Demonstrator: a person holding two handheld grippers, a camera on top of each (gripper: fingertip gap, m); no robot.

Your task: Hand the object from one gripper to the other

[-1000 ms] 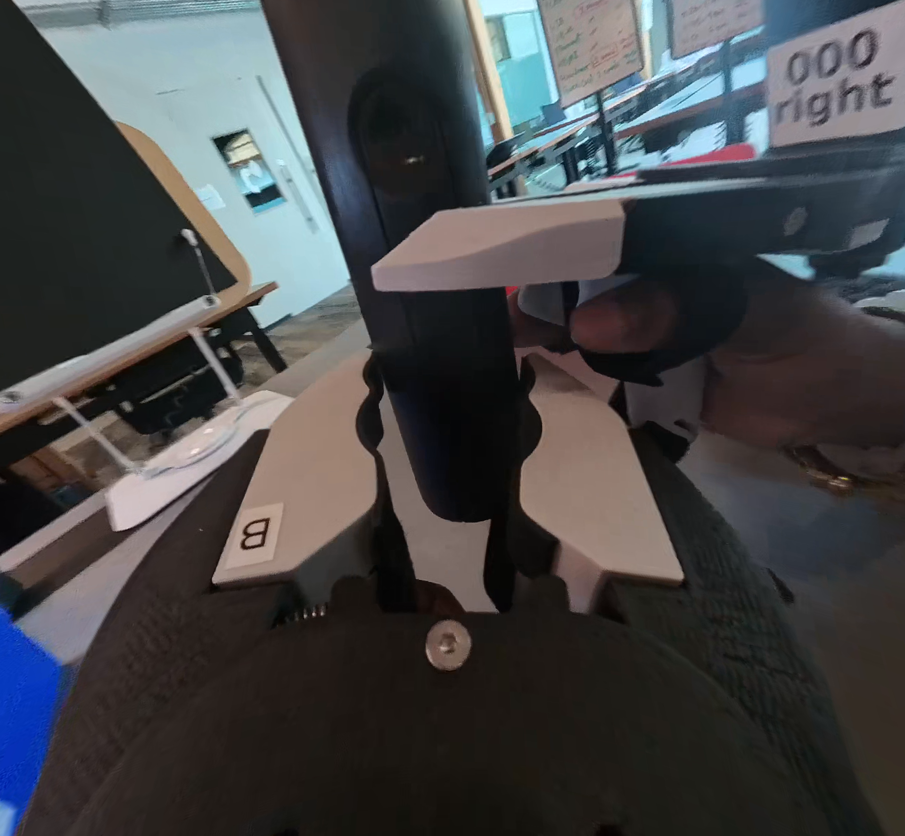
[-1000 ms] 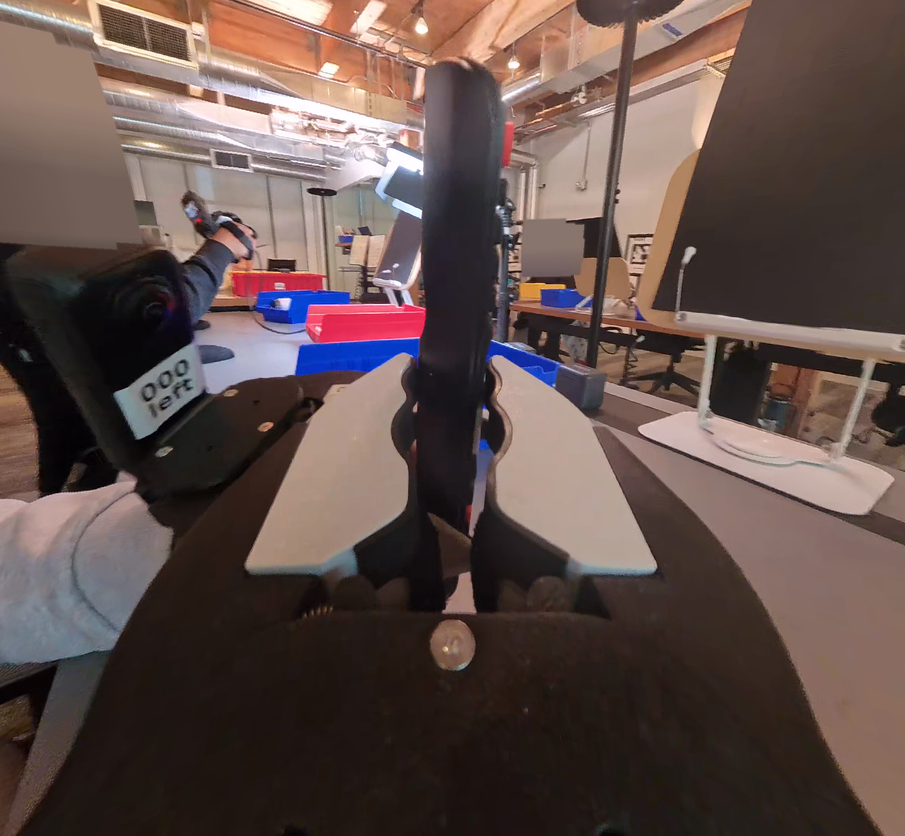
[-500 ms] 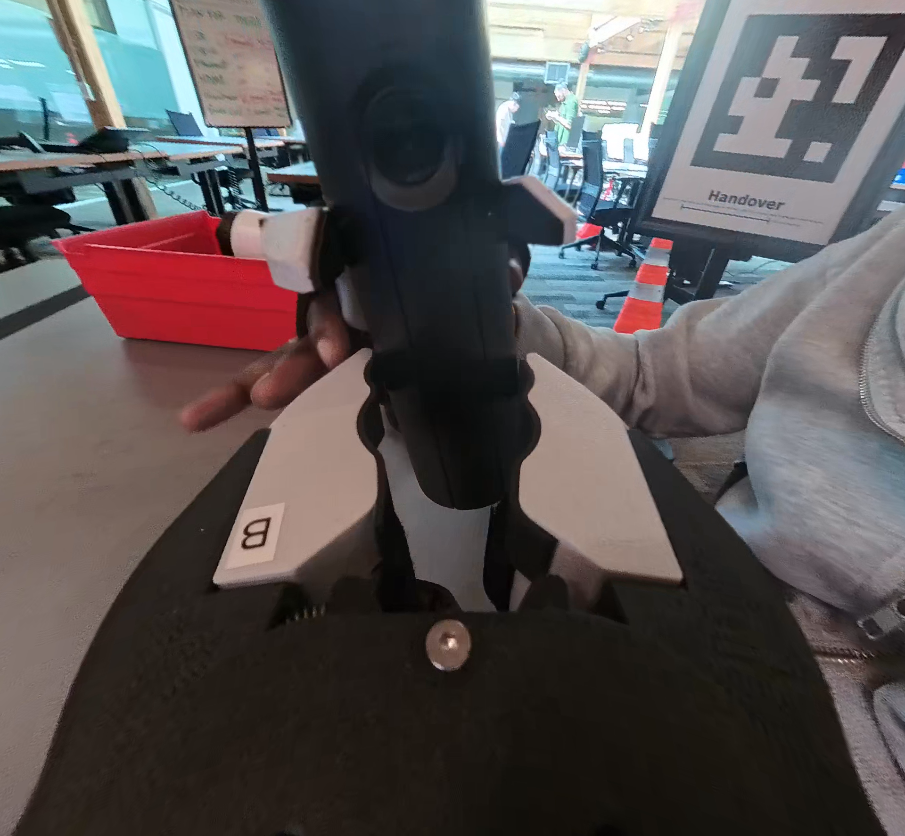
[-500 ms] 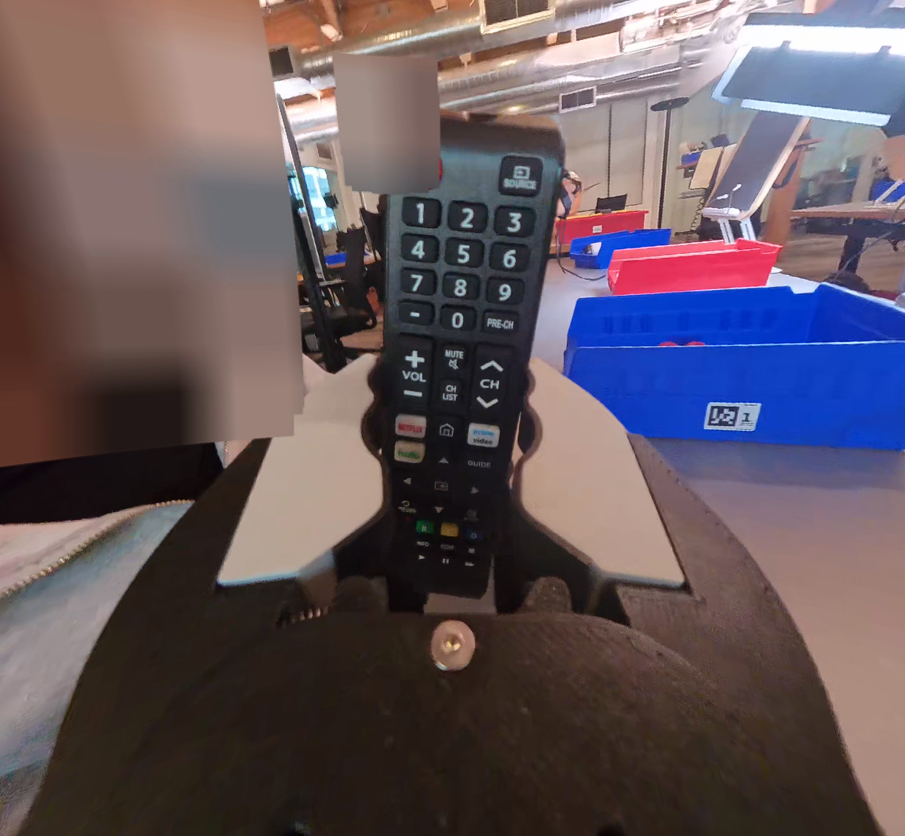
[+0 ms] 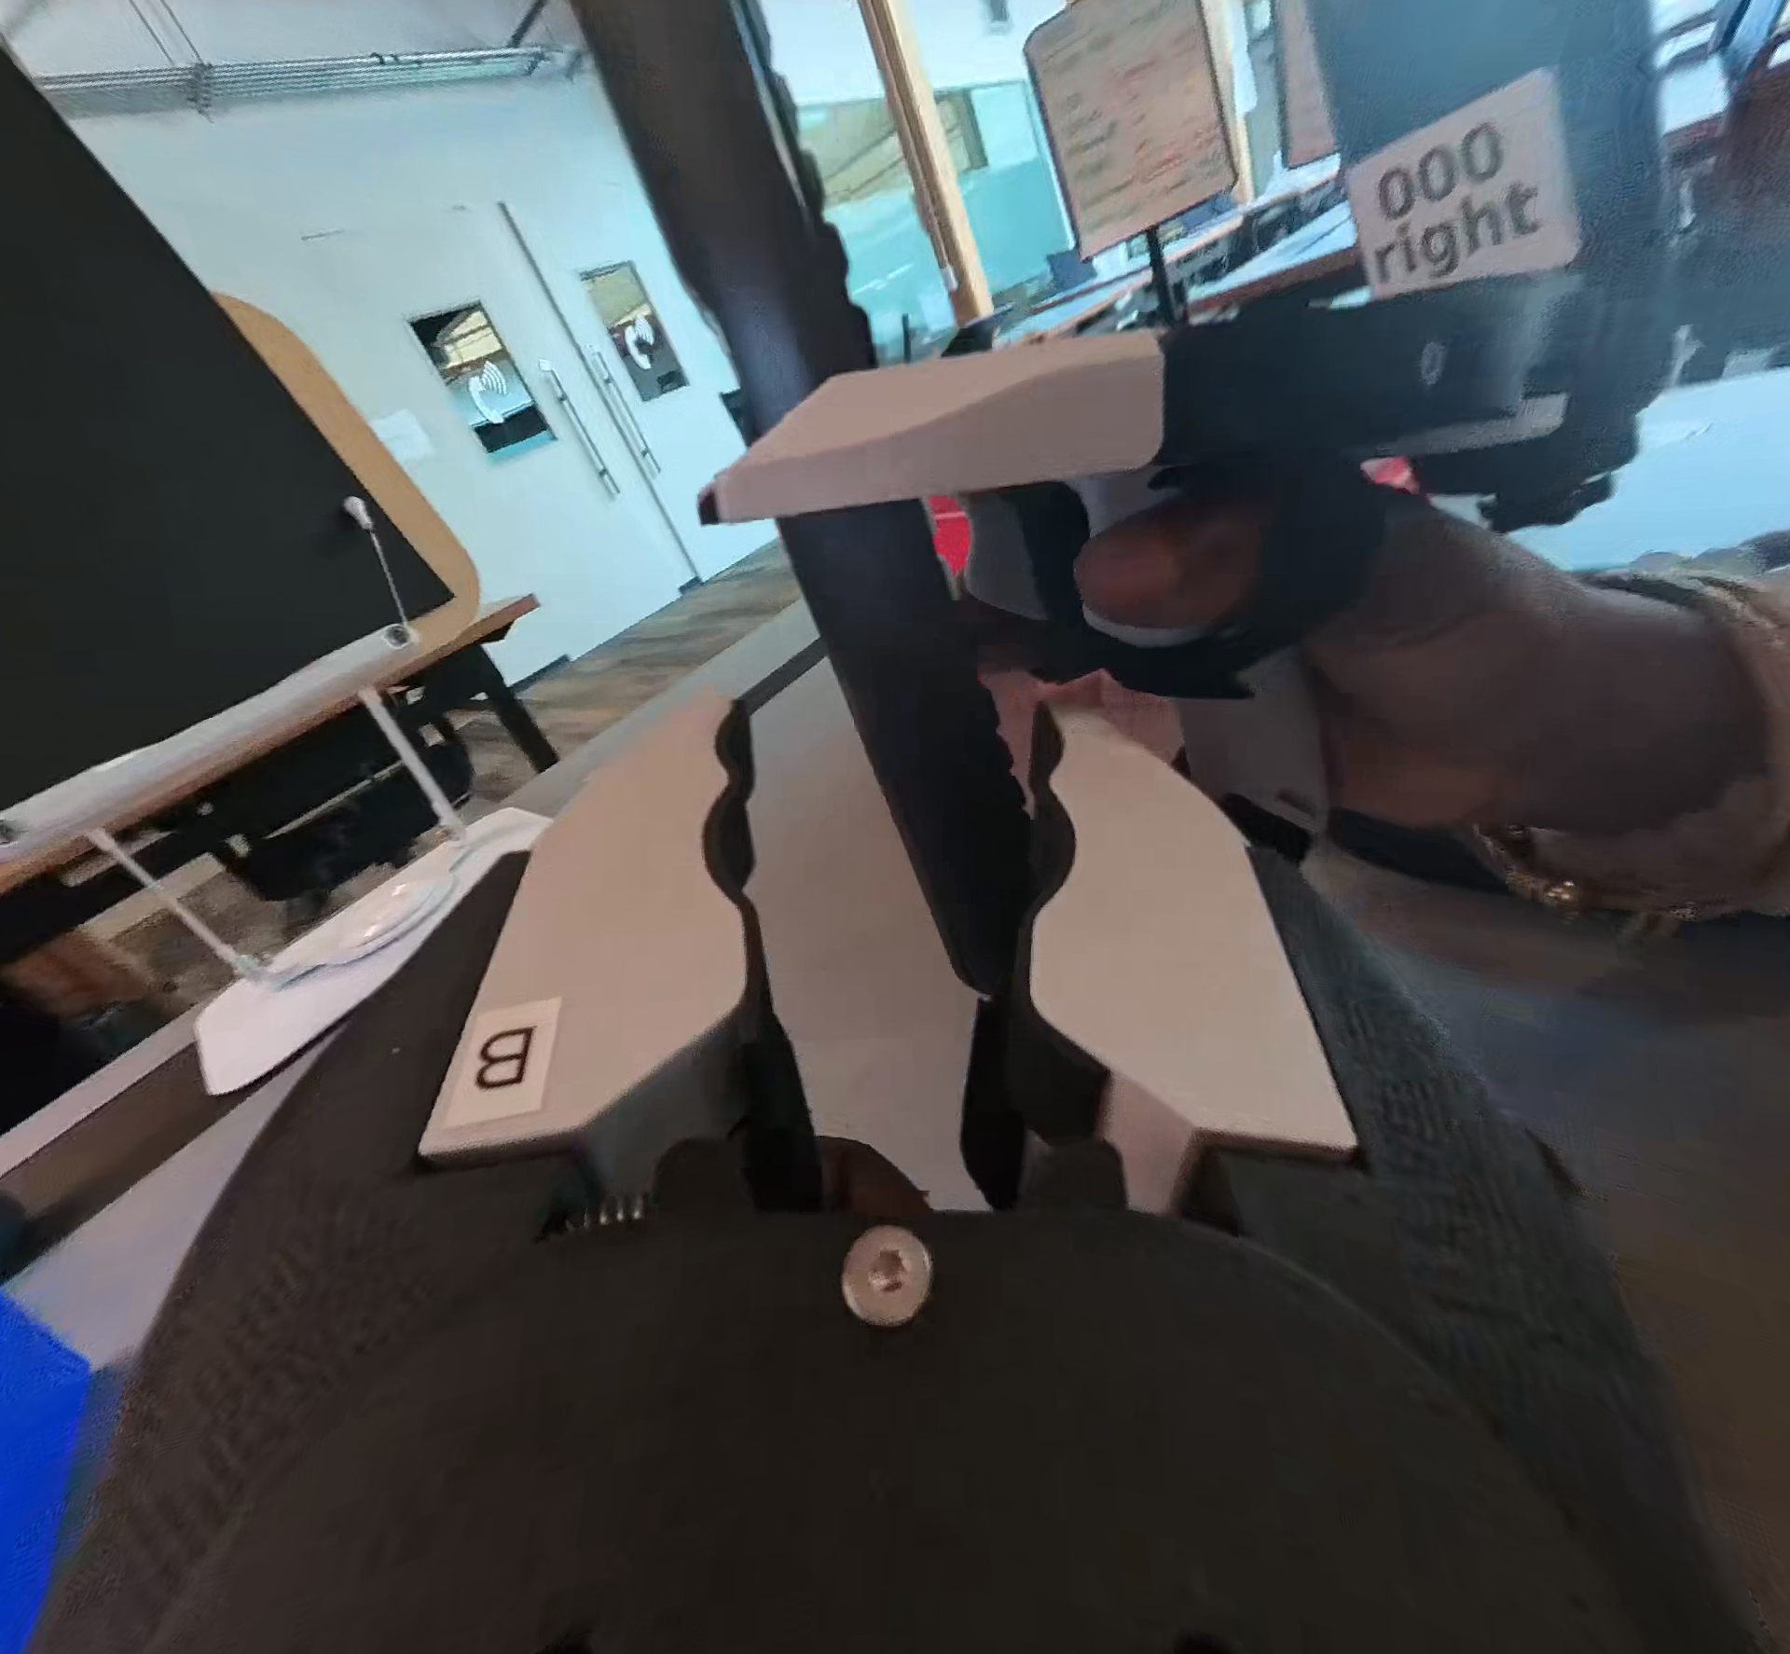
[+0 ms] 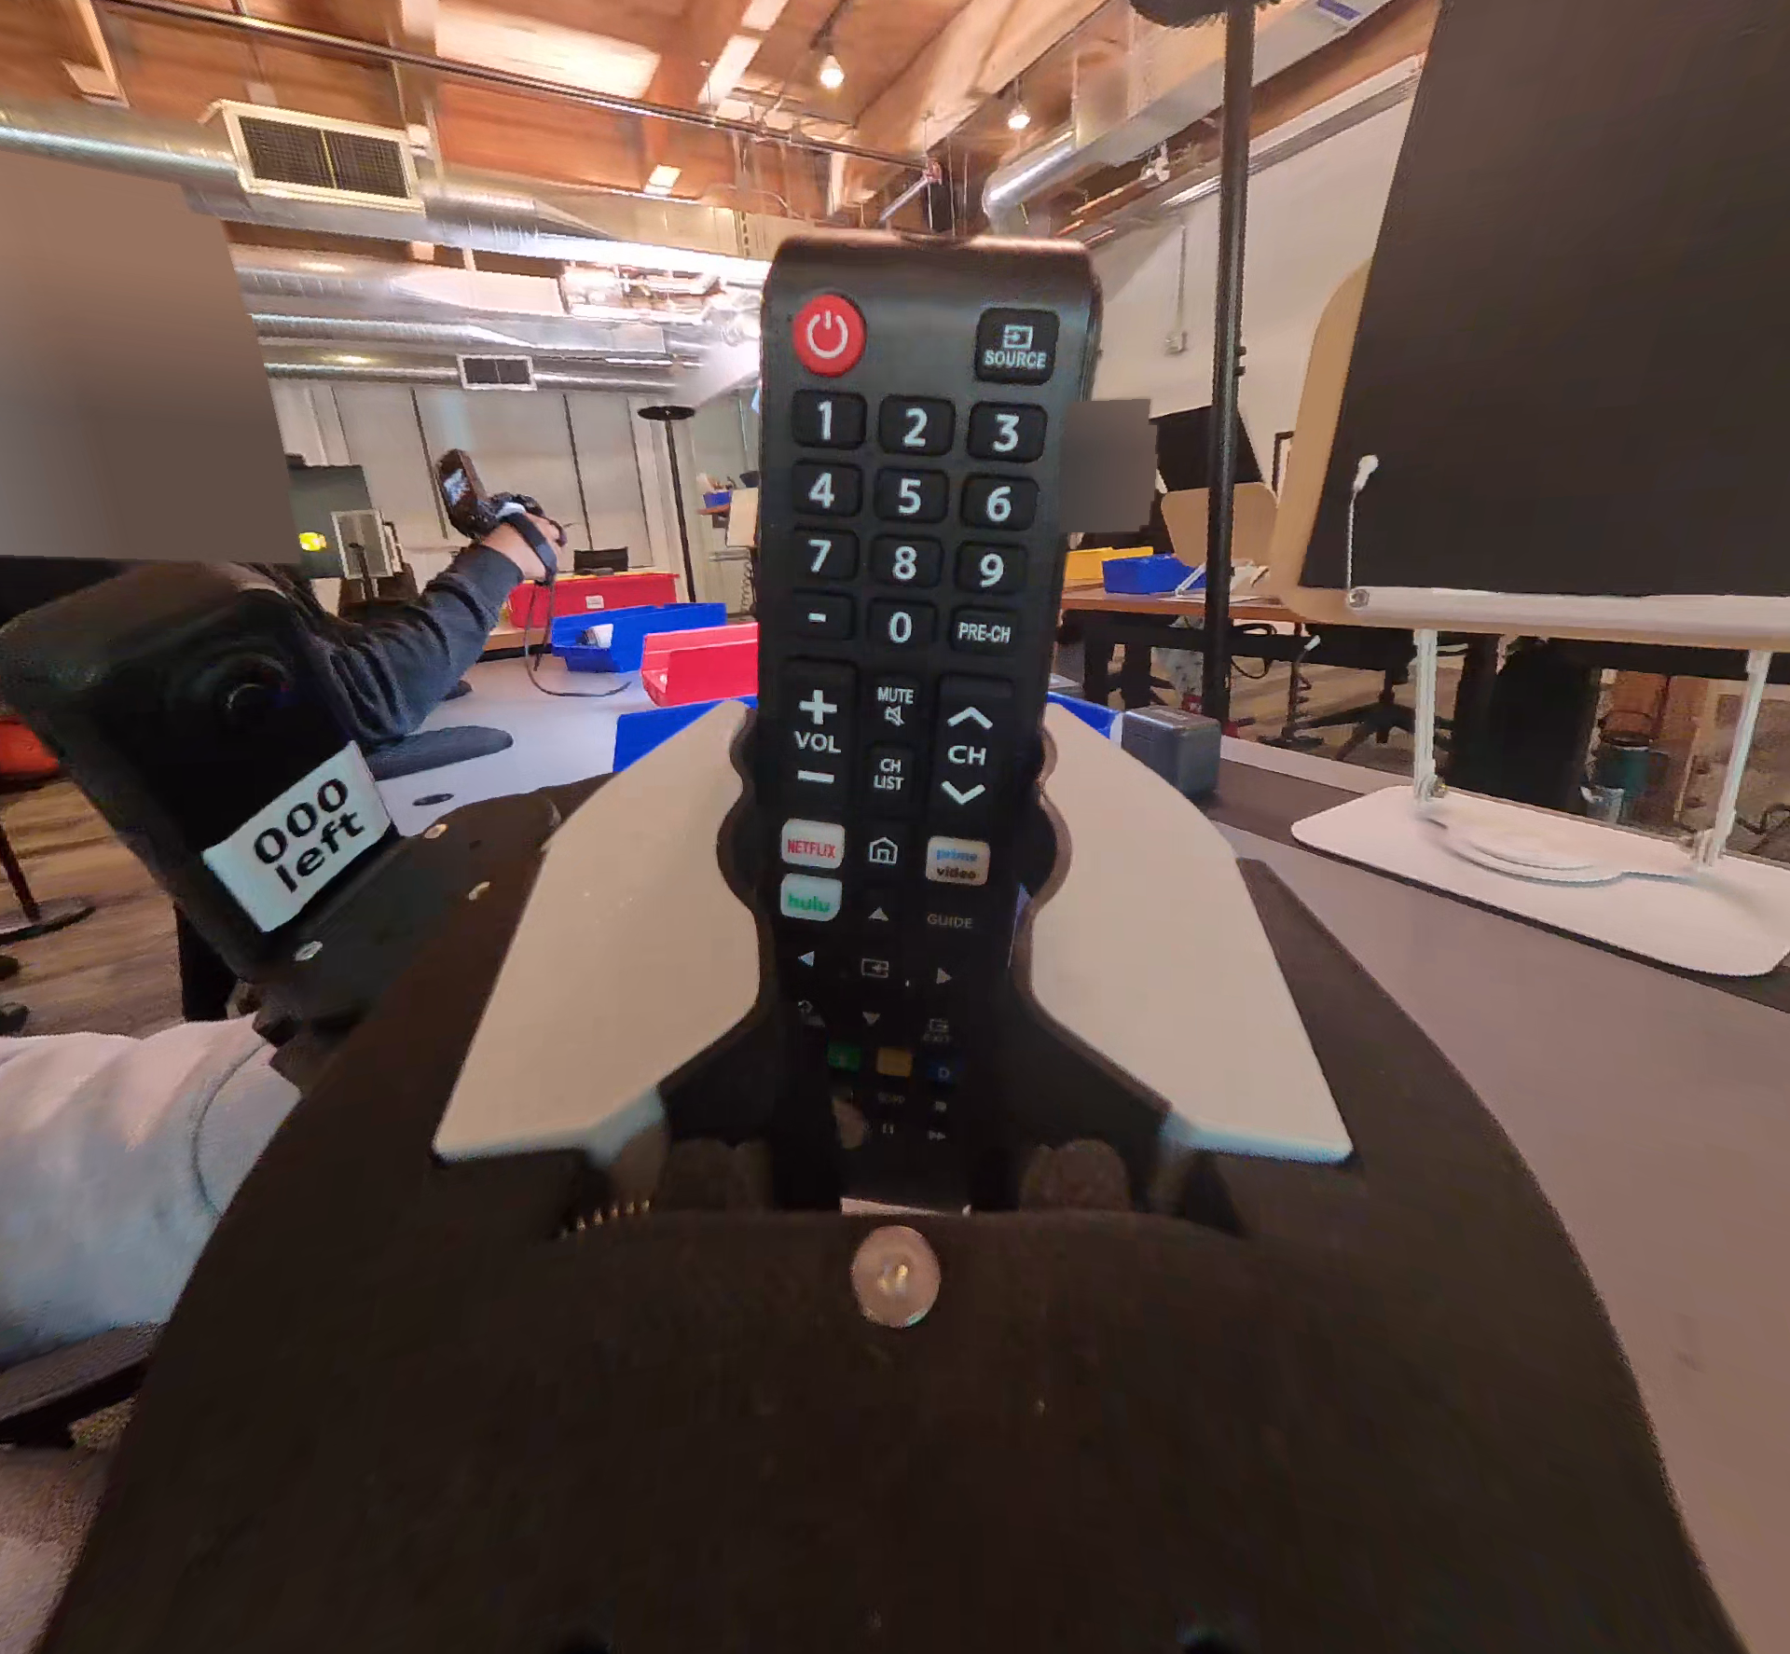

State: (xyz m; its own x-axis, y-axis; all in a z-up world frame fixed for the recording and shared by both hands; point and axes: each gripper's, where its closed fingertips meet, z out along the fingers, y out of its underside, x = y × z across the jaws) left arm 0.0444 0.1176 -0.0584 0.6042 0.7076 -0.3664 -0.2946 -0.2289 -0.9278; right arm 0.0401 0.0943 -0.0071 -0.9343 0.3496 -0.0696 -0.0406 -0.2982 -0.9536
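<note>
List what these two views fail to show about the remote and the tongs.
- Remote bottom end: right wrist view, sunk behind the right tongs base.
- Remote buttons: left wrist view shows only its blurred dark edge.
- Left tongs tips: right wrist view, only their camera body shows; remote and right tongs cover the rest.

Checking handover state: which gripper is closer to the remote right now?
Right. The right gripper is clamped on the remote. The left gripper is open around its lower end, one pad close beside it.
</note>
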